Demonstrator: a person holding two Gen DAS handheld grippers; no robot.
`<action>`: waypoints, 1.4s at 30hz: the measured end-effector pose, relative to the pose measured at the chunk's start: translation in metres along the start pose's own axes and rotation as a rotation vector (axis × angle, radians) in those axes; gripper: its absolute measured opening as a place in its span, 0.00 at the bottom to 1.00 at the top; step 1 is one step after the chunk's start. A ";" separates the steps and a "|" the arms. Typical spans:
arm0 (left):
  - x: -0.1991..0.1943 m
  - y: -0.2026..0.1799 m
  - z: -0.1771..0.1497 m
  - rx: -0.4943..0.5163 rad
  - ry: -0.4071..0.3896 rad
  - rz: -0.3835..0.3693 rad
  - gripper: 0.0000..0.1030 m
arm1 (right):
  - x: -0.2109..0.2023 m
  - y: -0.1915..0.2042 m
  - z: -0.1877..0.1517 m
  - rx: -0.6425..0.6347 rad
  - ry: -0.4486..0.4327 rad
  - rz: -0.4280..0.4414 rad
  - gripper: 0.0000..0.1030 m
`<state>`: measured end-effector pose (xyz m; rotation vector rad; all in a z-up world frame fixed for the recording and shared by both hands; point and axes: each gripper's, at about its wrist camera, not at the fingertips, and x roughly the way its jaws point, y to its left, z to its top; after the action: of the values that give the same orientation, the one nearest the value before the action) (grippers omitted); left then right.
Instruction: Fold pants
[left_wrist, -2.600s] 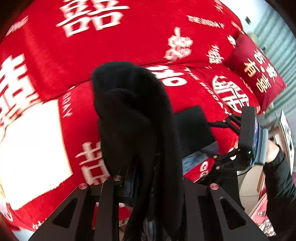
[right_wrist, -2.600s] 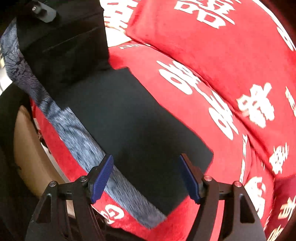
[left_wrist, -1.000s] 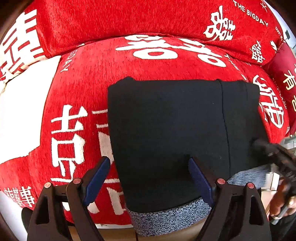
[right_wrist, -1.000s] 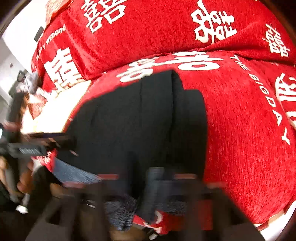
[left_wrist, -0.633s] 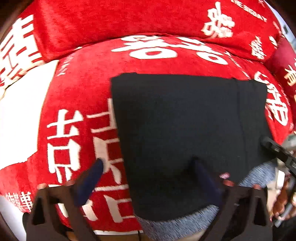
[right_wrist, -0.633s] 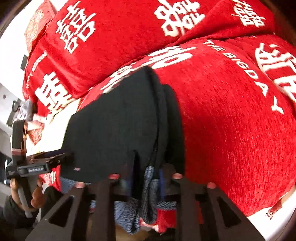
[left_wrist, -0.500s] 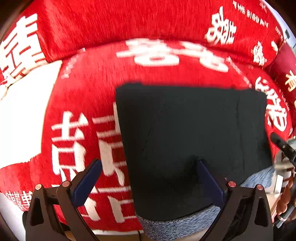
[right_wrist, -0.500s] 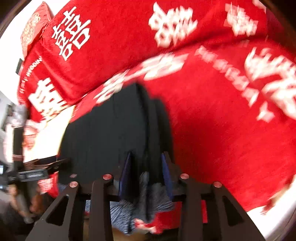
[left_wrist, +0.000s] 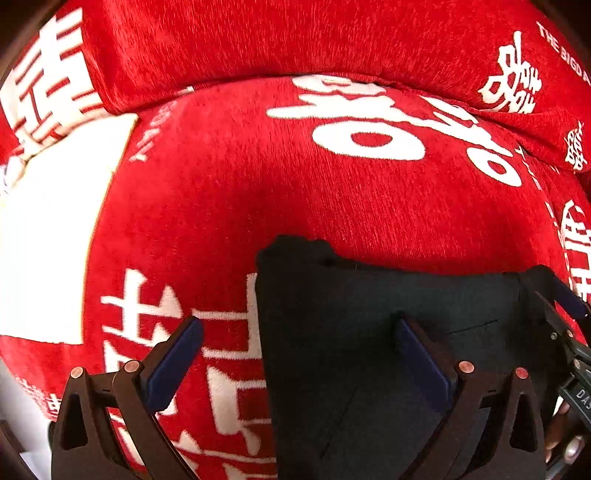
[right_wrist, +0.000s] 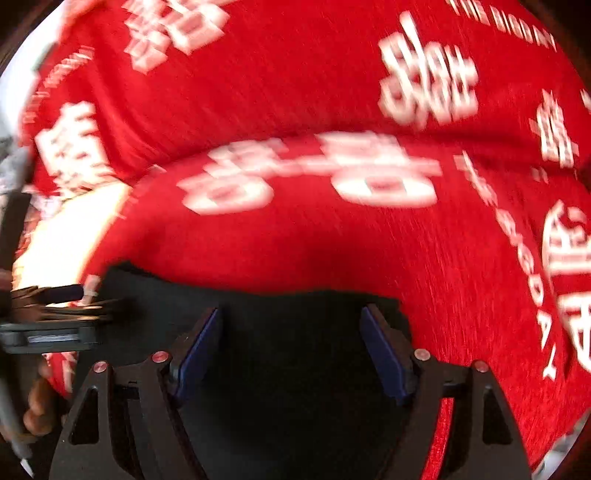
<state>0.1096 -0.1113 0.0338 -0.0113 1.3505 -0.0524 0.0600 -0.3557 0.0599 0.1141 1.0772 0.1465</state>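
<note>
The black pants (left_wrist: 369, 332) lie folded into a compact rectangle on the red sofa seat (left_wrist: 295, 206). My left gripper (left_wrist: 295, 339) is open and empty, its blue pads straddling the left edge of the pants just above them. In the blurred right wrist view the pants (right_wrist: 295, 350) fill the lower middle. My right gripper (right_wrist: 291, 332) is open and empty over the pants' far edge. The right gripper also shows at the right edge of the left wrist view (left_wrist: 565, 306), and the left gripper at the left edge of the right wrist view (right_wrist: 55, 314).
The sofa cover is red with white characters, and a red back cushion (left_wrist: 258, 48) rises behind the seat. A white patch (left_wrist: 48, 229) of the cover lies to the left. The person's fingers (left_wrist: 557, 439) hold the right gripper's handle.
The pants were folded once more into a smaller, shorter rectangle. My right gripper, shut on the pants' edge half a second ago, has let go and opened. Both cameras have moved closer.
</note>
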 end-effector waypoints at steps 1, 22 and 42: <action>0.002 0.000 0.001 -0.001 0.007 -0.005 1.00 | 0.001 -0.001 0.001 0.005 0.010 0.007 0.77; -0.039 0.004 -0.116 0.201 -0.062 -0.096 1.00 | -0.074 0.004 -0.117 -0.074 0.039 -0.195 0.83; -0.064 0.014 -0.116 0.145 -0.118 -0.158 1.00 | -0.106 0.004 -0.092 -0.007 -0.005 -0.160 0.86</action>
<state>-0.0171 -0.0920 0.0707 0.0012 1.2233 -0.2795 -0.0712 -0.3684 0.1093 0.0218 1.0761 0.0060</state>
